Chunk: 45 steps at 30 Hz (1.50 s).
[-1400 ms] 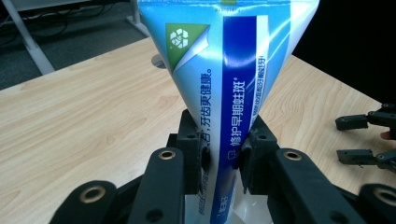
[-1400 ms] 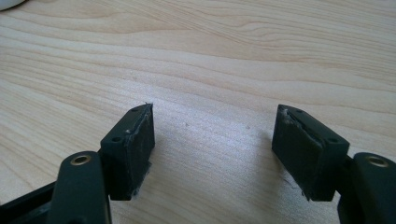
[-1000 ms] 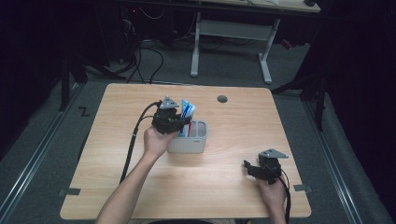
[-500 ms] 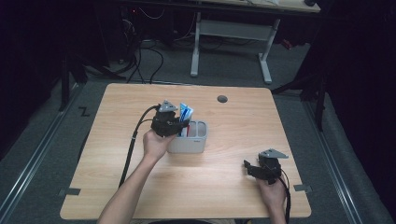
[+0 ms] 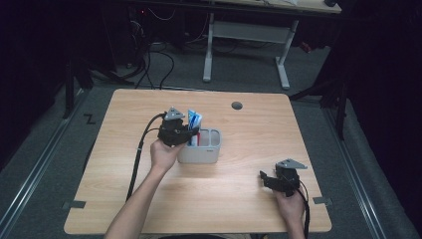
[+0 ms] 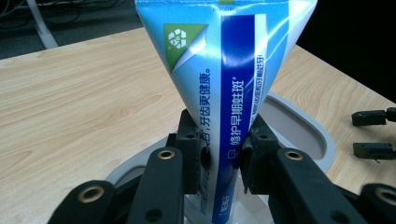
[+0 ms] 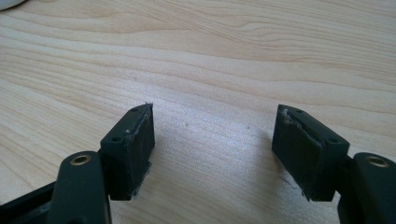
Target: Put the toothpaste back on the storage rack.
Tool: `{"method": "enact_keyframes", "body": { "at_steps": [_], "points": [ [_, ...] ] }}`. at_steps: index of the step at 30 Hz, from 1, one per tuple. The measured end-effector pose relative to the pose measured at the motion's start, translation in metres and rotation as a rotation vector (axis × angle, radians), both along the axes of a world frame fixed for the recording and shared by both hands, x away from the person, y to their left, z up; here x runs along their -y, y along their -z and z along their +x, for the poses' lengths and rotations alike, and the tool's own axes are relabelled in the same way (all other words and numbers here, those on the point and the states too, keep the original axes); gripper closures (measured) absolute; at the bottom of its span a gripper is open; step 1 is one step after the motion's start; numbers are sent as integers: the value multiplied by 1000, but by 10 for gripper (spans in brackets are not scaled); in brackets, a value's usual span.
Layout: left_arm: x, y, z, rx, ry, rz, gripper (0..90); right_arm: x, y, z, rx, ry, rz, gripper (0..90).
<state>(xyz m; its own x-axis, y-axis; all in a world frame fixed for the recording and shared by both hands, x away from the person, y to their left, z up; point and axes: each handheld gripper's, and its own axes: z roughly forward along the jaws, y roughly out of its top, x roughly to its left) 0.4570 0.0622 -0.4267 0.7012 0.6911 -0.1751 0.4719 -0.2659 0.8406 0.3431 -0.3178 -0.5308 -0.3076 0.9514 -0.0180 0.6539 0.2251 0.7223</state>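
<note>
A blue and white toothpaste tube (image 6: 224, 84) stands upright, crimped end up, with its lower end inside the left compartment of a grey two-compartment holder (image 5: 208, 153). My left gripper (image 6: 220, 156) is shut on the tube's lower part, just above the holder's rim (image 6: 299, 116). From above, the left gripper (image 5: 183, 133) sits at the holder's left end beside the tube (image 5: 194, 120). My right gripper (image 5: 265, 179) rests low over the table near the front right, open, with bare wood between its pads (image 7: 135, 140).
The wooden table (image 5: 259, 129) has a round cable hole (image 5: 237, 105) at the back. A black cable (image 5: 139, 154) trails from the left gripper off the front edge. A desk frame and cables stand on the dark floor behind.
The left hand and the tube have shifted slightly; the tube stays standing in the holder. The right gripper has not moved.
</note>
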Motion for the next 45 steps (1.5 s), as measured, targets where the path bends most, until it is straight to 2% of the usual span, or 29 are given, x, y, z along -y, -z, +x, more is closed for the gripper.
{"method": "enact_keyframes", "body": {
  "at_steps": [7,19,21,28,31,35,40,45],
  "points": [
    [-4,1,2,-13,-18,-16,715,0,0,0,-1,3,2,299],
    [-3,1,1,-2,-33,-7,695,0,0,0,-1,3,2,298],
    [-3,-1,0,18,-42,10,675,0,0,0,-1,3,2,298],
    [-7,-7,-4,26,-59,-8,617,0,0,0,0,1,0,298],
    [-9,-11,-6,38,-58,-19,553,0,0,0,0,1,0,298],
    [-11,-13,-10,45,-56,7,488,0,0,0,-1,8,2,299],
    [-11,-14,-14,63,-49,29,453,0,0,0,-1,9,2,298],
    [-16,-12,-17,71,-71,39,423,0,0,0,-1,8,2,298]
  ]
}}
